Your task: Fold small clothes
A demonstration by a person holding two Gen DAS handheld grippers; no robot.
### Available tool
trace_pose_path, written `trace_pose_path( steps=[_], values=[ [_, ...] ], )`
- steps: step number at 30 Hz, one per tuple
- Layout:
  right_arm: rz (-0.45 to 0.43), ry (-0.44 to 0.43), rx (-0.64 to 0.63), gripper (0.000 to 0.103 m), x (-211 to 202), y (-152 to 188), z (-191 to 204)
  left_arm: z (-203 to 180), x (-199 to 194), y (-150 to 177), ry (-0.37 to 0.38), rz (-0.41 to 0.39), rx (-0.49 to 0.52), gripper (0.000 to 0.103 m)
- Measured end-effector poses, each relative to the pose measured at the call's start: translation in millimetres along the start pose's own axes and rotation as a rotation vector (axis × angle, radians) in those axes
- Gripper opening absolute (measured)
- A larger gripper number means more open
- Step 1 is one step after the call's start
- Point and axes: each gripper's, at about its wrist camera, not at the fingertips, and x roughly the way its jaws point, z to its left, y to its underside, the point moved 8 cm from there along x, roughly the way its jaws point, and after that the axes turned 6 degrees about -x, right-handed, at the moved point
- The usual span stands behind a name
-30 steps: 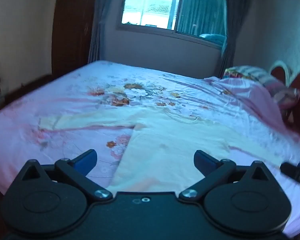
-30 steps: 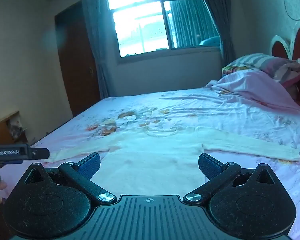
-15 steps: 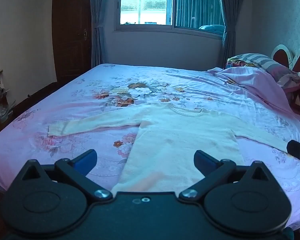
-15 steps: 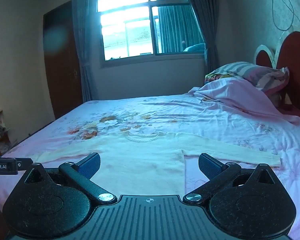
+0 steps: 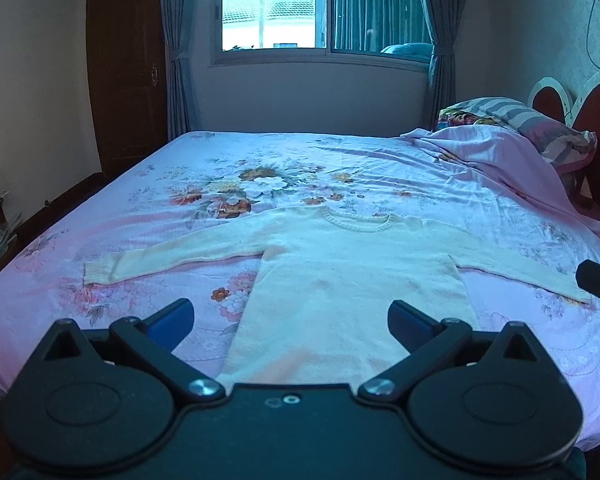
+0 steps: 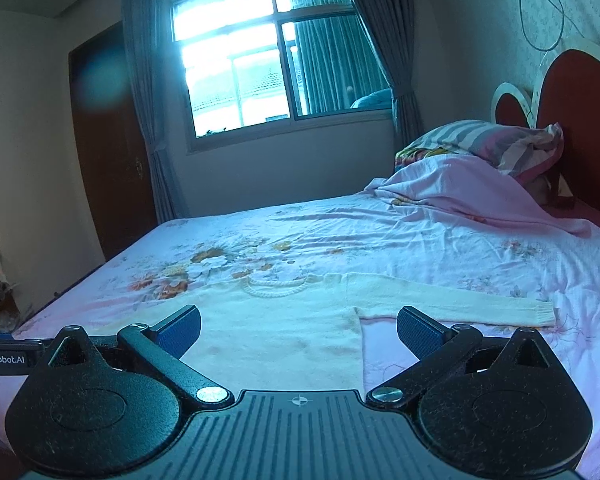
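Cream knit sweater [image 5: 352,272] lies flat, front up, on the bed [image 5: 440,184] with its floral pink sheet, both sleeves spread out sideways and the neckline toward the window [image 5: 276,4]. Left hand-held gripper [image 5: 290,316] and right hand-held gripper [image 6: 298,326] both hover near the hem, fingers spread wide, grasping nothing.

A home bedroom: bed [image 5: 380,168], pillow [image 6: 500,144], curtained window [image 5: 320,8].
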Motion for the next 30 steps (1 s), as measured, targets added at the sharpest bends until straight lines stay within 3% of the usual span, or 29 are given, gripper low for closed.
trace_pose_path(
  steps=[2, 15, 30],
  values=[
    [0.007, 0.004, 0.001, 0.103, -1, -3, -7, 0, 1, 0, -0.003, 0.001, 0.005, 0.102],
    [0.005, 0.051, -0.016, 0.103, 12, 31, 59, -2, 2, 0, -0.013, 0.004, 0.010, 0.102],
    [0.005, 0.059, -0.015, 0.103, 19, 38, 69, -1, 5, 3, -0.008, 0.010, 0.005, 0.102]
  ],
)
